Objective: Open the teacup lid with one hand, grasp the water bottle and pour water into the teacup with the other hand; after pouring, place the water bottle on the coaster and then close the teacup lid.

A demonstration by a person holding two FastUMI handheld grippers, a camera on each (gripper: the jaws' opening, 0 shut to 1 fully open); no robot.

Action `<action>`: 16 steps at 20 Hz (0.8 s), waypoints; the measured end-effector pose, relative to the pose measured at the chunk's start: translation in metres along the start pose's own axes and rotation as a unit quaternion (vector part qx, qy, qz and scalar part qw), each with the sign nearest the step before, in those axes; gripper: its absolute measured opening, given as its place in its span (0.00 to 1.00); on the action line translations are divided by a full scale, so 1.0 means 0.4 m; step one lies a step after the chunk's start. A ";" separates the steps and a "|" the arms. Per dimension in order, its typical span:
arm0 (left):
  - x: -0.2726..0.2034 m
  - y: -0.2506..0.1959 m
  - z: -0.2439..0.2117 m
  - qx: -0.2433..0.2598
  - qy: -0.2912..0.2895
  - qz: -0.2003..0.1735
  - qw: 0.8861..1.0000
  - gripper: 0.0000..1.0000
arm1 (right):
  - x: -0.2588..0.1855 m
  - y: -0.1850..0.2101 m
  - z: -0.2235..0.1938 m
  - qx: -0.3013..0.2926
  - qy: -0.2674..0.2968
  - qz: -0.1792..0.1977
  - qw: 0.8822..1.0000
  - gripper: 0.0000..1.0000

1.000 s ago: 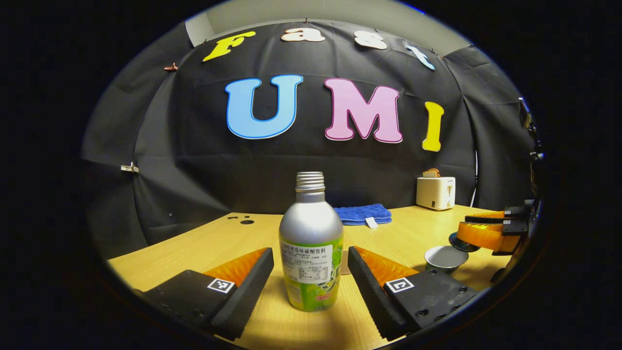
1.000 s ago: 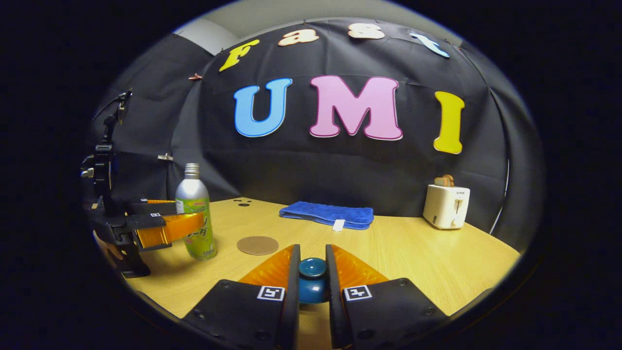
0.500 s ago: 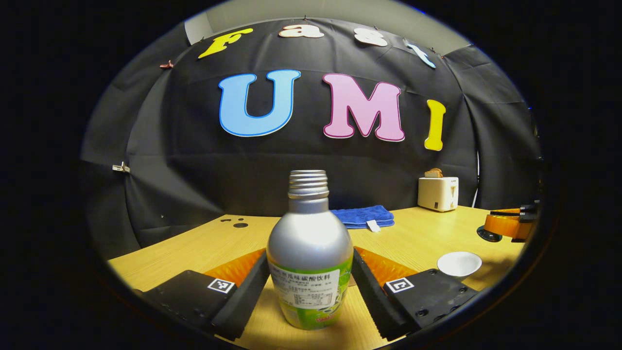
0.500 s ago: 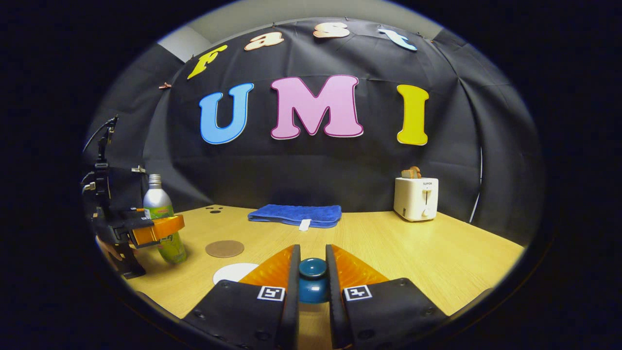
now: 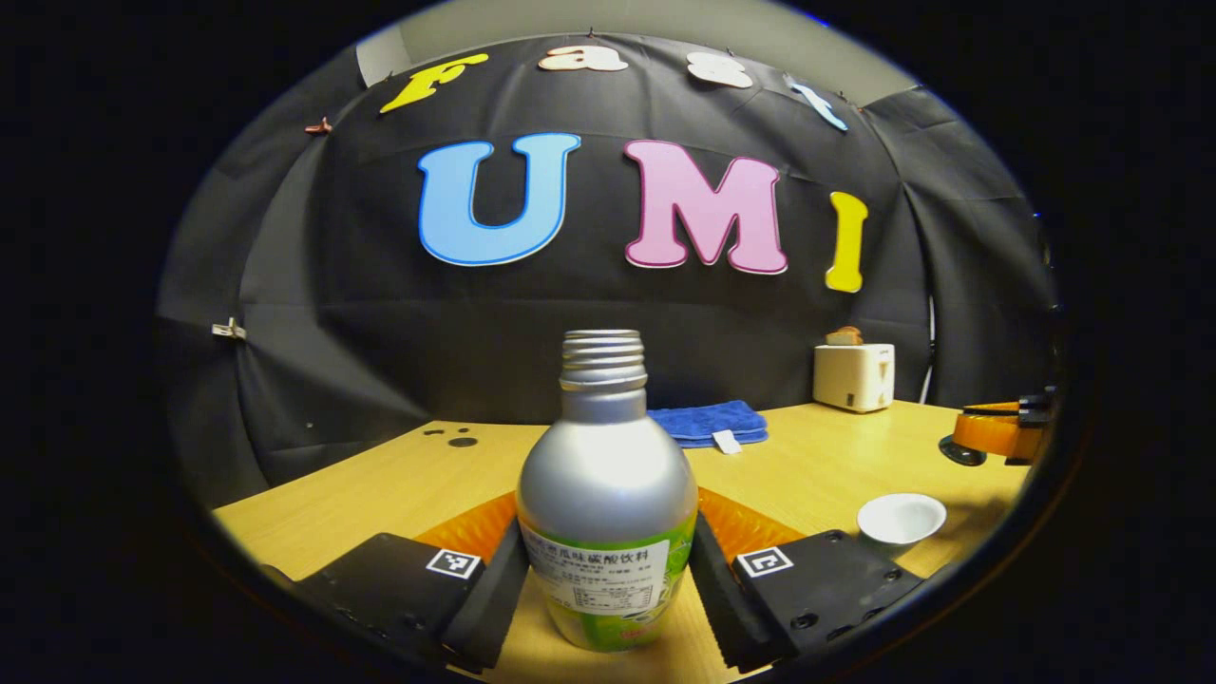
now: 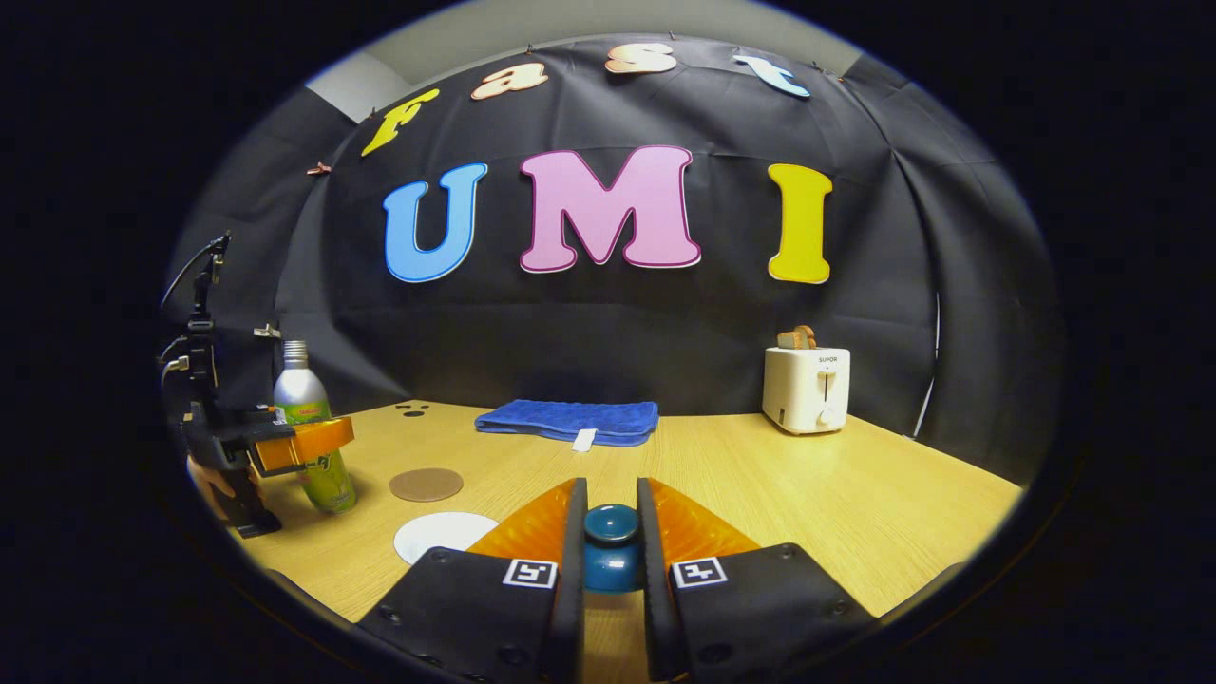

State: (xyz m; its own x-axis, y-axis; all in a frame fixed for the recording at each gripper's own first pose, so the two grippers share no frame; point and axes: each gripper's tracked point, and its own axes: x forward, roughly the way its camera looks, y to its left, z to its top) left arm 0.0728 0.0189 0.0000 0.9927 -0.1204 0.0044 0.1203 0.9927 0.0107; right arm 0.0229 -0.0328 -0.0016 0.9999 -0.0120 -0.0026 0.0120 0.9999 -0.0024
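The water bottle, silver with a green label and no cap, stands upright on the table between the fingers of my left gripper. Both black pads press on its sides. The white teacup sits uncovered to the right of it. My right gripper is shut on the blue knob of the teacup lid and holds it off the cup. In the right gripper view the bottle and left gripper are at far left, with the teacup and round brown coaster nearer the middle.
A folded blue towel lies at the back of the wooden table. A white toaster with bread in it stands at the back right. The right gripper with the lid hovers at the table's right side.
My left gripper slid forward and shut its fingers onto the bottle. My right gripper carried the lid up and to the right, uncovering the white cup.
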 end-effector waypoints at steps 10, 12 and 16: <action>0.014 -0.057 0.066 0.303 -0.022 -0.001 0.953 0.78 | 0.000 -0.078 0.003 0.000 -0.001 -0.017 1.000 0.29; 0.021 -0.080 0.074 0.396 -0.028 -0.016 0.918 0.79 | -0.003 -0.097 0.005 0.000 -0.001 -0.023 1.000 0.29; 0.022 -0.113 0.068 0.541 -0.028 -0.043 0.839 0.79 | 0.000 -0.115 0.004 0.000 -0.001 -0.027 1.000 0.29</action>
State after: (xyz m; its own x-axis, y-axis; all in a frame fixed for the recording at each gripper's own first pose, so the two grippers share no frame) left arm 0.0758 -0.0272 0.0269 0.9750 -0.2221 0.0039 0.0859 0.3931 0.9155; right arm 0.0223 -0.0788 0.0002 0.9978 -0.0668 0.0003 0.0668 0.9978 -0.0016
